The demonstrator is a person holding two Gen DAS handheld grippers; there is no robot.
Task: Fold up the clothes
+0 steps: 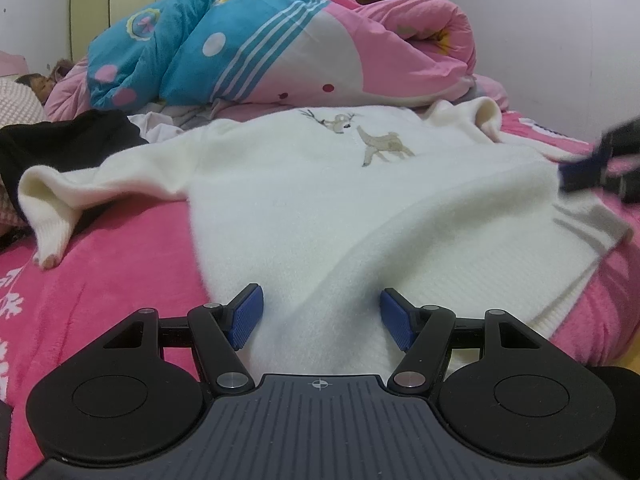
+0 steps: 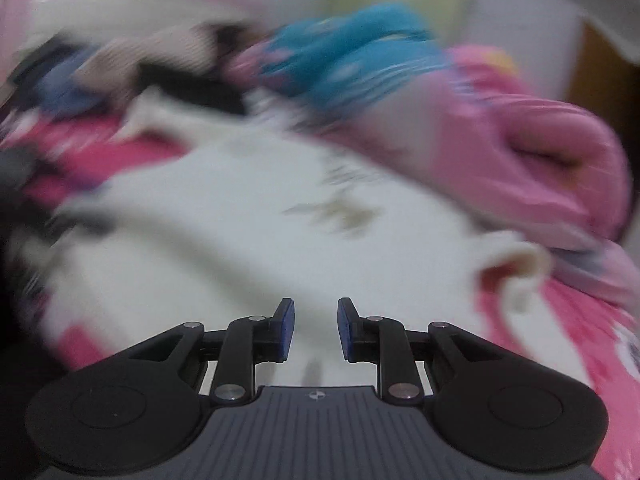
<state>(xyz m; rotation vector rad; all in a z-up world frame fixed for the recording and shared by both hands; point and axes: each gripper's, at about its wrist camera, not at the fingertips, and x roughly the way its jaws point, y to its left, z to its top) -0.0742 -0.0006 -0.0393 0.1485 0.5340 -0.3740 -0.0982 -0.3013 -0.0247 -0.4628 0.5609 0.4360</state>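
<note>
The cream deer sweater (image 1: 320,184) lies spread on the pink bed (image 1: 100,292). Left gripper (image 1: 322,316) fingers straddle its hem, apart; right gripper (image 2: 316,330) fingers apart, empty. Next likely needs gripping a sleeve.

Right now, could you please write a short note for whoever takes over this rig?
Left gripper: open, fingers either side of a raised ridge of the sweater near its hem, not pressing it.
Right gripper: open with a narrow gap, nothing between the fingers; its view is blurred, over the sweater near the collar.
Sweater: white, spread face up on the pink bed, one sleeve out to the side, quilt behind.
Done: laid out. Left: all folds, sleeves first.
</note>
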